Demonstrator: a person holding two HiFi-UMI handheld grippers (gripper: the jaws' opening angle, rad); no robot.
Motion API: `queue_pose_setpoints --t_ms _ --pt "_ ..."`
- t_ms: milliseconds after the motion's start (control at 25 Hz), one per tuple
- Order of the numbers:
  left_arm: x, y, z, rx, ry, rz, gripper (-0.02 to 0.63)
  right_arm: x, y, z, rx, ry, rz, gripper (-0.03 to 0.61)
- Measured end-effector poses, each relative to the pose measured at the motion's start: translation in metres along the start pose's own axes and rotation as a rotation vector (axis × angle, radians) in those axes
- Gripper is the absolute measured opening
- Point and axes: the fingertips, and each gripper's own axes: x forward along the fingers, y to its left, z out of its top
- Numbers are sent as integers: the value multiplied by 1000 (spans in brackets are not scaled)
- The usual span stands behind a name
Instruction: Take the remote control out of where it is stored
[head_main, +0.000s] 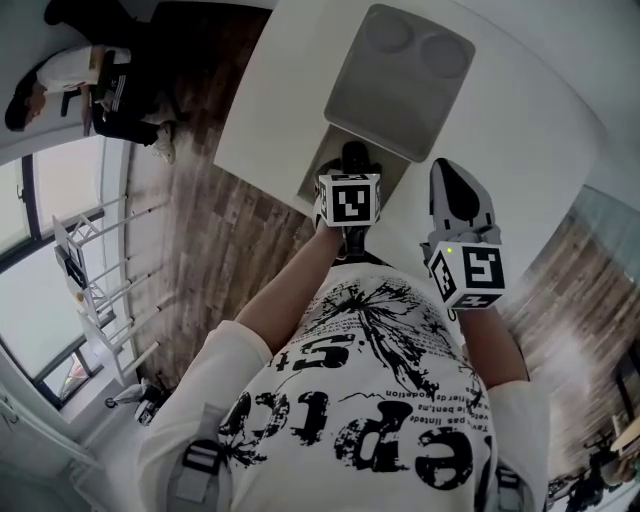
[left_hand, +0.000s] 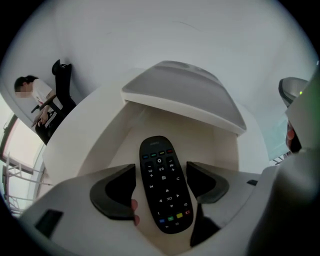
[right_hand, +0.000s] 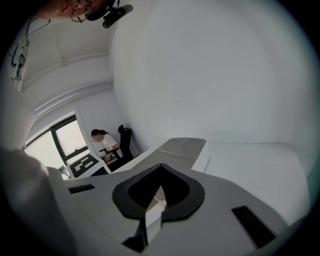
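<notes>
A black remote control (left_hand: 165, 192) lies lengthwise in an open white compartment (left_hand: 112, 145) sunk into the table, buttons up. The compartment's grey lid (head_main: 400, 80) is tipped up behind it. My left gripper (left_hand: 161, 172) reaches into the compartment with its jaws wide open, one on each side of the remote. A narrow gap shows at both jaws. In the head view this gripper (head_main: 354, 160) hides the remote. My right gripper (head_main: 455, 180) hovers over the white tabletop just right of the compartment. Its jaws (right_hand: 161, 167) are shut, tips together, with nothing between them.
The white table (head_main: 530, 130) has its near edge running past the compartment, with wood floor (head_main: 215, 230) beyond to the left. A white rack (head_main: 100, 280) stands on the floor at the left. A person (head_main: 60, 80) sits at a desk far off.
</notes>
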Motion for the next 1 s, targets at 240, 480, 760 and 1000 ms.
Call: queue_pose_setpoints --t_ms 240,480,760,1000 --pt "-2 2 2 -14 28 -20 328 5 -12 4 19 -6 -15 0" --pt "-4 7 2 3 11 -26 308 9 -11 10 16 -11 -20 0" --pt "-11 5 7 62 10 -65 273 5 -6 13 11 -14 -47 0" --pt "-37 7 16 -6 -74 -141 265 -8 10 20 -9 -45 -76 0"
